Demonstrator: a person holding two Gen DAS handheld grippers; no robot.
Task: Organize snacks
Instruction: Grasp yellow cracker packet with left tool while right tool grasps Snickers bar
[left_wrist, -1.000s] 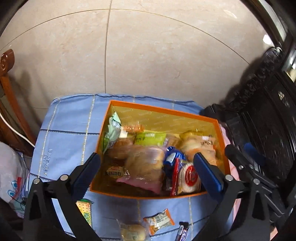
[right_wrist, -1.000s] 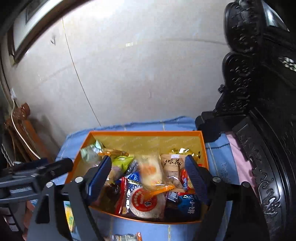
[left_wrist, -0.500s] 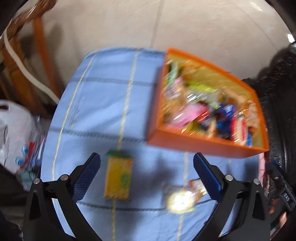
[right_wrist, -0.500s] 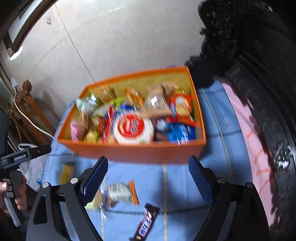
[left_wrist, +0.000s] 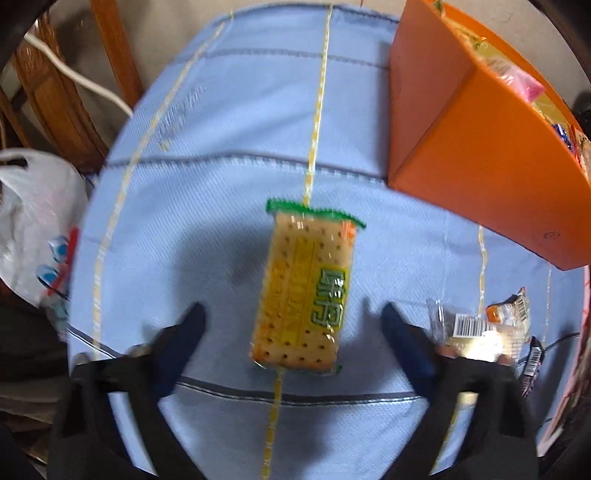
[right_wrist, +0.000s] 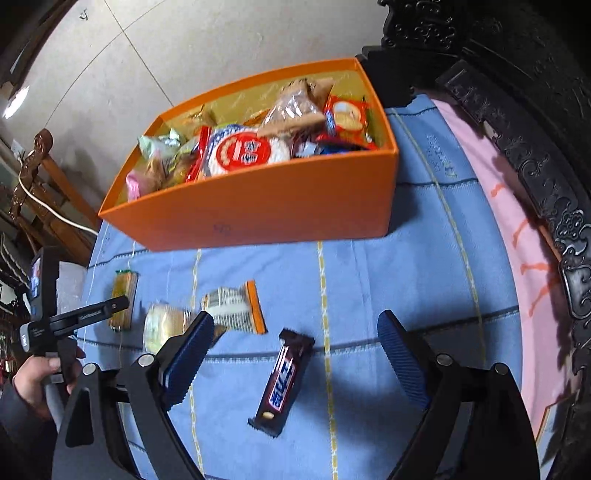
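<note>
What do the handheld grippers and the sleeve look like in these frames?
Both are black frames with silver rivets. The right gripper has blue ribbed pads; the left gripper has dark blue fingers, blurred. From the right wrist, the left hand wears a dark sleeve.

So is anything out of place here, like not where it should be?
Yes: four snacks lie loose on the blue cloth outside the orange box: a cracker pack, a chocolate bar, a clear-wrapped bun and a striped packet.

Orange box (left_wrist: 480, 147) cut off top-right
</note>
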